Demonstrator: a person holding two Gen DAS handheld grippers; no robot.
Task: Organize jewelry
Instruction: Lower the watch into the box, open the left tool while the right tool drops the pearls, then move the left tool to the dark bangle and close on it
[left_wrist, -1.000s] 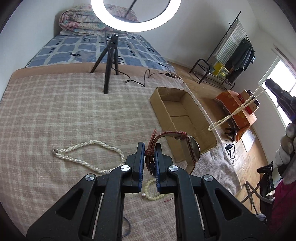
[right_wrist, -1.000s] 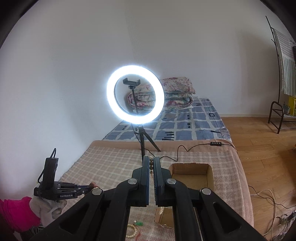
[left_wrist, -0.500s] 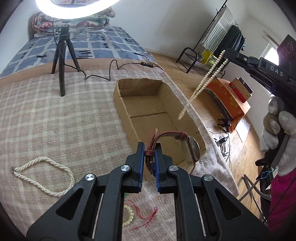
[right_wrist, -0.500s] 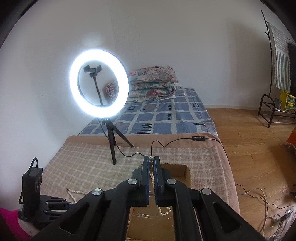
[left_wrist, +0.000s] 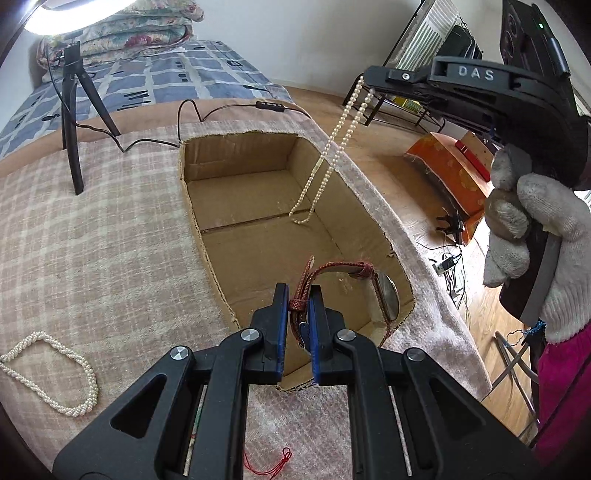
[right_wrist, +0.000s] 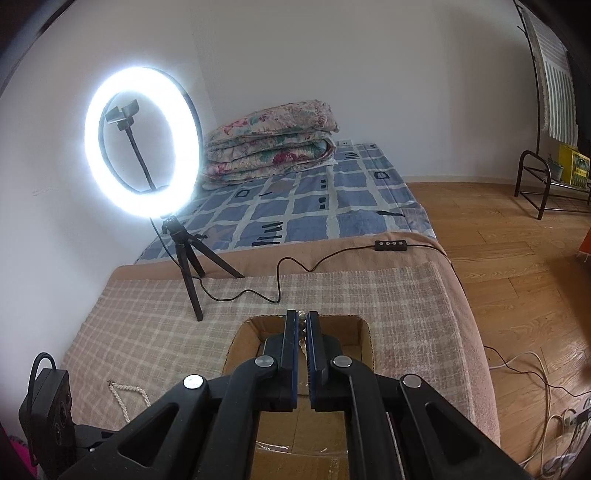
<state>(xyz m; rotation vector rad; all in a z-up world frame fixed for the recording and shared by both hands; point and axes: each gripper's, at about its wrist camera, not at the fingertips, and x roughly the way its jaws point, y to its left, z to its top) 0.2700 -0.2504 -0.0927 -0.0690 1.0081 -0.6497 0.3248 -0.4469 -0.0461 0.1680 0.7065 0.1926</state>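
My left gripper (left_wrist: 298, 295) pinches the red watch (left_wrist: 384, 295) strap above the cardboard box (left_wrist: 258, 251). Ahead and right, my right gripper (left_wrist: 369, 86) clamps a pearl strand (left_wrist: 325, 162) dangling into the box. A twisted pearl necklace (left_wrist: 55, 373) lies far left. Only the right view shows the lit ring light (right_wrist: 142, 142).

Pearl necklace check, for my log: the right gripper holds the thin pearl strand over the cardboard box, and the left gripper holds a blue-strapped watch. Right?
Almost. In the left wrist view the left gripper pinches a watch with a reddish-brown strap, not blue. The right gripper does hold the pearl strand over the cardboard box.
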